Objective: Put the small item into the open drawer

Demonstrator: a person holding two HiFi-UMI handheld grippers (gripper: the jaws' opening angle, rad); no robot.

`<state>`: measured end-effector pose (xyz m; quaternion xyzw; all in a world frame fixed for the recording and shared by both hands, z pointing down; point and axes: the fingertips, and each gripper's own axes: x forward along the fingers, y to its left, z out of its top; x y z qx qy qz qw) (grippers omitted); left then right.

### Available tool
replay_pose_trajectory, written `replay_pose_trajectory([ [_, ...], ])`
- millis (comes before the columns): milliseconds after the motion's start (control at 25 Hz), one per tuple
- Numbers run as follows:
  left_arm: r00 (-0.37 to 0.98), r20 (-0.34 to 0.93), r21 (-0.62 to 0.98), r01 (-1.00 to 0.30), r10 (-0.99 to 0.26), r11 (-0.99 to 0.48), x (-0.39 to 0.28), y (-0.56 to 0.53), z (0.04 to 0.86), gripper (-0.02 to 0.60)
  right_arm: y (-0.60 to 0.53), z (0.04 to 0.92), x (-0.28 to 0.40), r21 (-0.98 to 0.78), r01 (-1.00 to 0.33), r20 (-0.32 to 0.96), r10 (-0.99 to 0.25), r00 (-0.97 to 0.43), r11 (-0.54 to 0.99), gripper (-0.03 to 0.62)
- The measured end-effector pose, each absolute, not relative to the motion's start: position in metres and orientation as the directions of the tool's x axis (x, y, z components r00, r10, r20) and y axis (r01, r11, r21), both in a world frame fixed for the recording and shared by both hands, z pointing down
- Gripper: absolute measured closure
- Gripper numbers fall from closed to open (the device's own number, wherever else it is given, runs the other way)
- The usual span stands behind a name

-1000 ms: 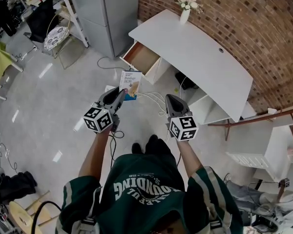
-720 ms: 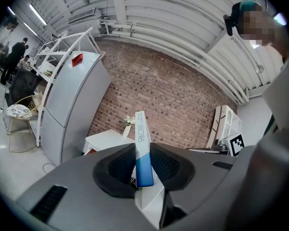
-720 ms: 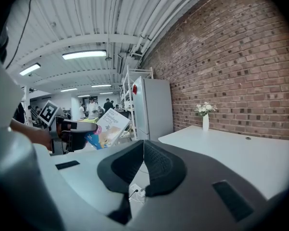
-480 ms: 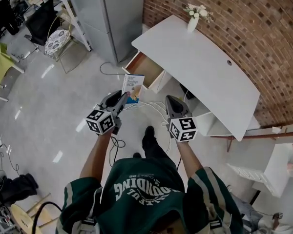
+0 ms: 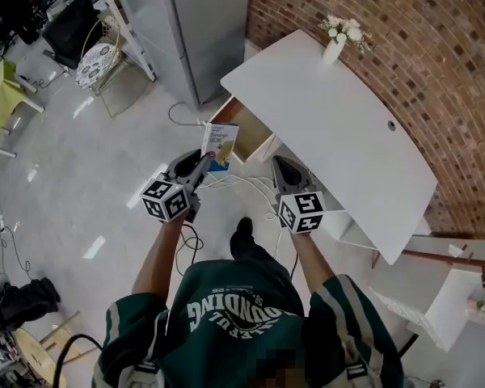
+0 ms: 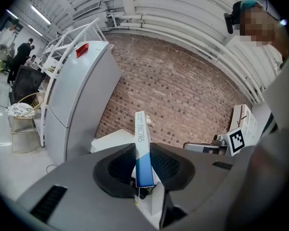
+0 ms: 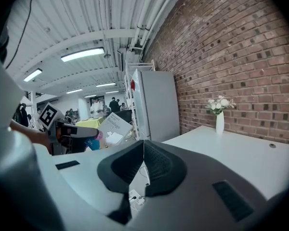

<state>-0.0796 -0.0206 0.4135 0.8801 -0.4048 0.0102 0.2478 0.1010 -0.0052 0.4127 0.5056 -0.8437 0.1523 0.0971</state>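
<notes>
**Head view:** A small blue-and-white box (image 5: 219, 144) is seen clamped in the left gripper (image 5: 200, 165), held out over the floor in front of the person. The open drawer (image 5: 241, 121) of the white desk (image 5: 331, 111) lies just ahead of the box and slightly to its right, its mouth facing up. The box's far end is seen against the drawer's near corner, though its height above the drawer cannot be judged. The right gripper (image 5: 281, 168) is carried alongside, nearer the desk's front edge, with nothing in it. The left gripper is judged the one to finish the job, by a short reach forward and rightward.

**Left gripper view:** The box is shown edge-on, pinched by its lower blue end between the two pads. Its long axis is stood up and away from the jaws, toward the brick wall (image 6: 183, 95). The drawer itself is hidden behind the gripper's body.

**Right gripper view:** The jaws are seen closed together on nothing. The box is pictured off to the left in the other gripper, its printed face turned this way. A vase of flowers (image 7: 219, 117) is seen on the desk top to the right, well apart from the work.
</notes>
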Motion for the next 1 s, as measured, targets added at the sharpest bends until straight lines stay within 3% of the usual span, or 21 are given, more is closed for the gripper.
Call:
replay_pose_trajectory([
  [440,0.628,0.263,0.410,-0.760,-0.733,-0.504,-0.078,-0.061,0.426,0.479,-0.058,0.430,0.106,-0.195,-0.848,0.332,-0.781,-0.530,0.493,0.569],
  [1000,0.595,0.263,0.390,-0.786,-0.760,-0.480,-0.113,-0.085,0.418,0.479,-0.088,0.432,0.061,-0.201,-0.808,0.337,-0.736,-0.587,0.553,0.569],
])
